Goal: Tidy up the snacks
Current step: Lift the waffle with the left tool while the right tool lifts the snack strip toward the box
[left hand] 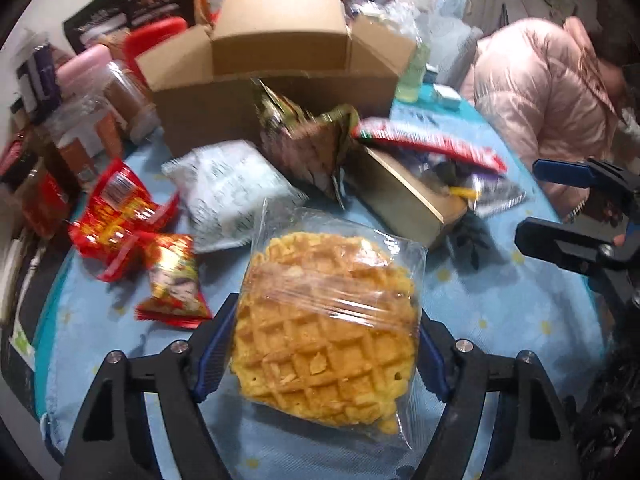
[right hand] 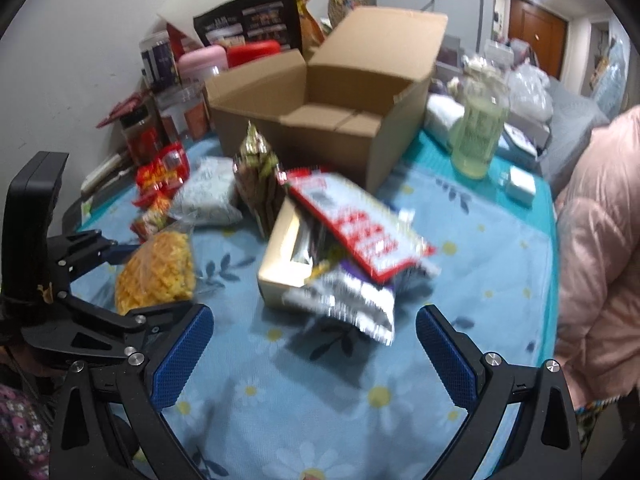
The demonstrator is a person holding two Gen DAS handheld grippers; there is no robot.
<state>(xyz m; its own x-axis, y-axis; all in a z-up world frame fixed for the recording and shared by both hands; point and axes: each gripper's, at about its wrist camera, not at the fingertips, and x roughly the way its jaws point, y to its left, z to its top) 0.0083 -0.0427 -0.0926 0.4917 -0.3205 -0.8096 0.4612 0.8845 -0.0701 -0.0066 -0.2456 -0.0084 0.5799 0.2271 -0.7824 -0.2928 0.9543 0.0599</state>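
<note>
My left gripper (left hand: 322, 344) is shut on a clear bag of yellow waffles (left hand: 328, 320) and holds it just above the blue flowered tablecloth (left hand: 500, 312); the bag also shows in the right wrist view (right hand: 156, 276). An open cardboard box (left hand: 276, 80) stands behind, also in the right wrist view (right hand: 332, 108). In front of it lie red snack packets (left hand: 120, 216), a white pouch (left hand: 232, 188), a brown-green packet (left hand: 308, 144), and a small gold tray (right hand: 280, 256) with a red-white bag (right hand: 356, 228) and a silver bag (right hand: 348, 304). My right gripper (right hand: 314, 356) is open and empty, near the silver bag.
Jars and lidded containers (left hand: 100, 92) crowd the table's left back by the wall. A green bottle (right hand: 478, 136) and a white charger (right hand: 520, 186) stand right of the box. A person in a pink jacket (right hand: 600, 260) stands at the table's right edge.
</note>
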